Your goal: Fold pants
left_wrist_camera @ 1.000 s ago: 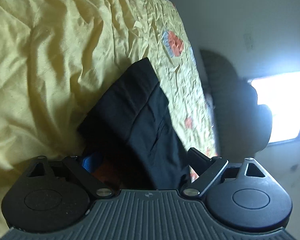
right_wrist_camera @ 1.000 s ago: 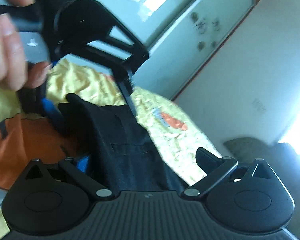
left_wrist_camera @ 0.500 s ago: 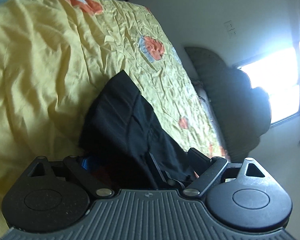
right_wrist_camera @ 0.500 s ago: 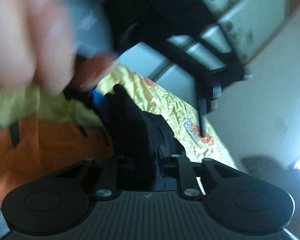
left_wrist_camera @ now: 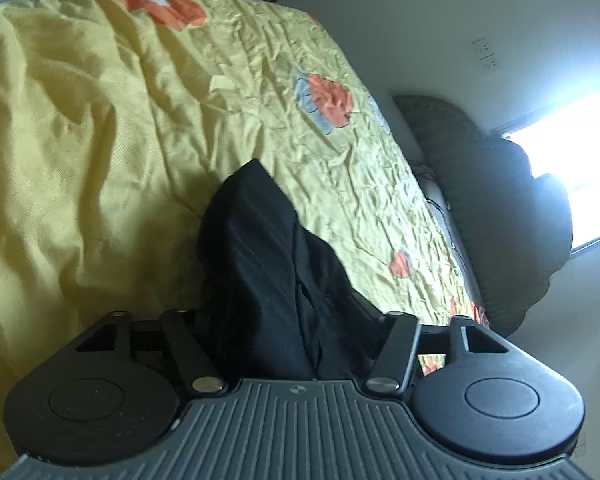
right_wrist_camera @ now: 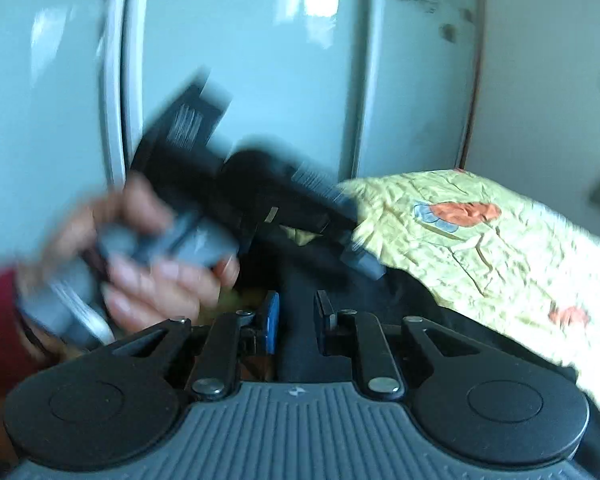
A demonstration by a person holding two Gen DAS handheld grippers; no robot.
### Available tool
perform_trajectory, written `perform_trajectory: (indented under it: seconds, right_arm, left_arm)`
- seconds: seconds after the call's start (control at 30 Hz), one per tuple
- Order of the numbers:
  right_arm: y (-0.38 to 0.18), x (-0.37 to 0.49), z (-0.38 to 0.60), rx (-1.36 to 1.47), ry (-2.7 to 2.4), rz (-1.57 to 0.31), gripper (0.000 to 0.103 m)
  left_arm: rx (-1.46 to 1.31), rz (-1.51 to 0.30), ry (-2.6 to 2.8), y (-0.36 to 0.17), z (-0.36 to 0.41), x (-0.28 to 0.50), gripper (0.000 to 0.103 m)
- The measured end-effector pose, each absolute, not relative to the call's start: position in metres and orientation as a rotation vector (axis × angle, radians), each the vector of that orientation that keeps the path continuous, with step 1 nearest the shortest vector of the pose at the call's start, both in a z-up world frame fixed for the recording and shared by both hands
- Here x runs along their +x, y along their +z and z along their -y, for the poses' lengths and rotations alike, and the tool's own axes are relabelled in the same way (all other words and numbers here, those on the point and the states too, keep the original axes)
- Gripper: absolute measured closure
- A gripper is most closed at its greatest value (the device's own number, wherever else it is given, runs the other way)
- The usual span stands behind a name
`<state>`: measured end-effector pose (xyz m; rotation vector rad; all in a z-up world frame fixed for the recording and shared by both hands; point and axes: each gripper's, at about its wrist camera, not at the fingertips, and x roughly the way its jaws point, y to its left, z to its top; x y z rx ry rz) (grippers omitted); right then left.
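My right gripper (right_wrist_camera: 296, 320) has its jaws pinching a fold of the black pants (left_wrist_camera: 268, 276), which lie bunched on the yellow bedspread (left_wrist_camera: 100, 120). My left gripper (left_wrist_camera: 284, 320) is closing its jaws with the dark cloth between them. The person's left hand (right_wrist_camera: 156, 256) shows blurred in the right wrist view.
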<state>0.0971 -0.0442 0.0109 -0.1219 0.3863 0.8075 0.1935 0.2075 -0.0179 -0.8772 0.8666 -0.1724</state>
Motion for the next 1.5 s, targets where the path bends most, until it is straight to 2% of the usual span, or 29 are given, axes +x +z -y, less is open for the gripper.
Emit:
perform_trajectory:
  seconds: [0.1,0.23,0.33,0.47,0.73,1.5]
  right_arm:
    - [0.010,0.123,0.056,-0.039,0.685,-0.449,0.085]
    - [-0.020,0.152,0.040,-0.104,0.614,-0.591,0.085]
    - [-0.031,0.154,0.029,-0.148,0.612,-0.600,0.085]
    - [-0.021,0.148,0.034,-0.039,0.590,-0.541,0.085]
    - [-0.028,0.161,0.040,0.071,0.616,-0.561,0.084]
    - [-0.013,0.126,0.117,0.322,0.533,-0.447,0.084]
  left_arm:
    - [-0.854,-0.865,-0.152,-0.018,-0.207,0.192,0.054]
    - [-0.750,-0.855,-0.113,-0.015,-0.200,0.190,0.074]
    - [-0.674,-0.836,-0.096,-0.011,-0.192,0.187,0.075]
    - [-0.561,-0.790,-0.072,0.002,-0.177,0.180,0.078]
    - [-0.351,-0.647,-0.026,0.035,-0.127,0.147,0.081]
    - [-0.161,-0.486,-0.161,0.063,-0.011,0.096,0.082]
